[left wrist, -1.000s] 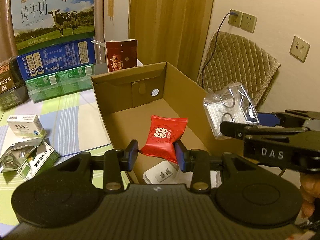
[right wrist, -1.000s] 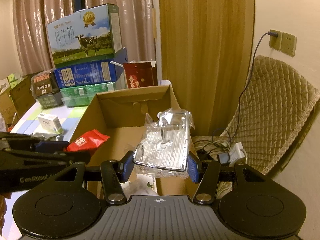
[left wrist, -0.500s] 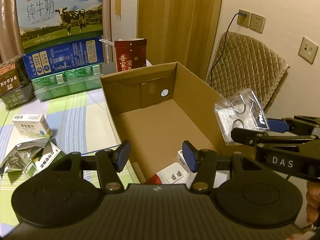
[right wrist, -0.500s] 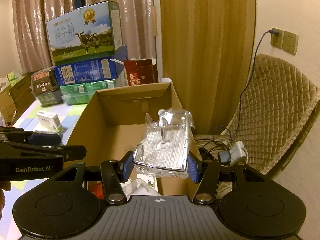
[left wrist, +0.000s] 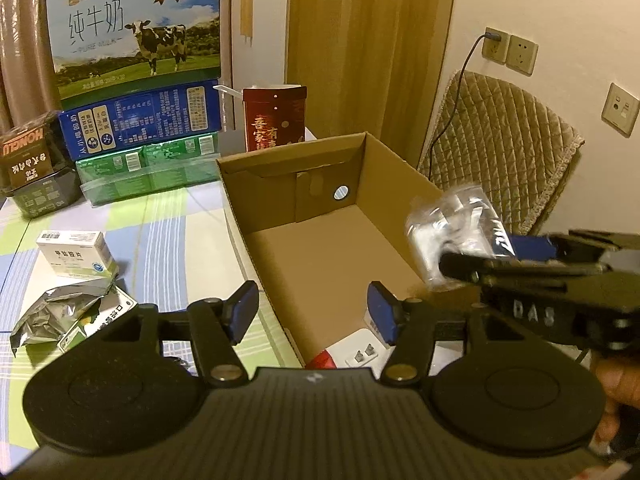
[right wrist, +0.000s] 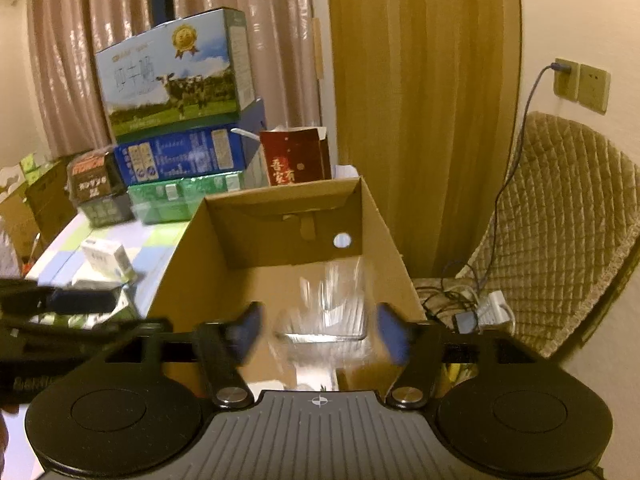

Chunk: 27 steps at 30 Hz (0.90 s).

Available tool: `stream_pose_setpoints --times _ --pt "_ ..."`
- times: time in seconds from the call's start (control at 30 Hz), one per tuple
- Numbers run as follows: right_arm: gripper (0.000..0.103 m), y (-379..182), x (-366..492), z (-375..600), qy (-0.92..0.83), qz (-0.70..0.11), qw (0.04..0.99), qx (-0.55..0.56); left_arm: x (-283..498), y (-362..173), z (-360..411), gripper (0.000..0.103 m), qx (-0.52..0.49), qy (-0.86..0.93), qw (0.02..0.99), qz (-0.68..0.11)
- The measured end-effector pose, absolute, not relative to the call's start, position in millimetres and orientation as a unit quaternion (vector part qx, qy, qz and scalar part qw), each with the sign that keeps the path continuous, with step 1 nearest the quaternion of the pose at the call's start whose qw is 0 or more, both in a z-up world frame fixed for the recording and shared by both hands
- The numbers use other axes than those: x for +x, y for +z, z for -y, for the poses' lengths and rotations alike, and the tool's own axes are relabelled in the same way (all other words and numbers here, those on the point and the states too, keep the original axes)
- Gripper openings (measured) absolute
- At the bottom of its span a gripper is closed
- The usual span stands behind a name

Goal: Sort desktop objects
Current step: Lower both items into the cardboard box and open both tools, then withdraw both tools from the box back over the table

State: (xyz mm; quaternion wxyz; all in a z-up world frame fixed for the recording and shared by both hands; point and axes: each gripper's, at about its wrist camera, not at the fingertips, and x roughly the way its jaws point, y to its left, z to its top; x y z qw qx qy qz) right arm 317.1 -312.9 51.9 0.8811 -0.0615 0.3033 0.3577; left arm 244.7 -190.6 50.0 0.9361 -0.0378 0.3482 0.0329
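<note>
An open cardboard box (left wrist: pixel 336 248) (right wrist: pixel 304 280) stands on the striped table. My left gripper (left wrist: pixel 314 312) is open and empty above the box's near end. A red packet (left wrist: pixel 322 360) and a white plug adapter (left wrist: pixel 360 350) lie inside the box below it. My right gripper (right wrist: pixel 318 330) is open over the box. The clear plastic packet (right wrist: pixel 332 308) is blurred between its fingers, loose. In the left wrist view the packet (left wrist: pixel 452 236) sits at the right gripper's tips.
On the table left of the box lie a white medicine box (left wrist: pixel 76 254), a silver foil pouch (left wrist: pixel 56 312) and a green-white box (left wrist: pixel 100 320). Stacked milk cartons (left wrist: pixel 136 92) and a red box (left wrist: pixel 274 118) stand behind. A quilted chair (right wrist: pixel 560 240) is on the right.
My left gripper opened and the red packet dropped into the box. My right gripper has now opened and the clear packet is coming loose, blurred.
</note>
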Motion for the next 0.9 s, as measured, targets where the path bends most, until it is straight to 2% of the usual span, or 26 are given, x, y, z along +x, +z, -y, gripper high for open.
stream_pose_setpoints --times 0.43,0.73,0.9 --pt "0.078 59 300 331 0.355 -0.302 0.883 -0.061 230 50 179 0.061 -0.045 0.045 0.935 -0.348" --pt "0.09 78 270 340 0.361 -0.287 0.886 -0.048 198 61 161 0.067 -0.05 0.065 0.937 -0.339" --pt "0.1 87 245 336 0.376 -0.283 0.881 -0.053 174 66 149 0.071 -0.054 0.081 0.937 -0.334"
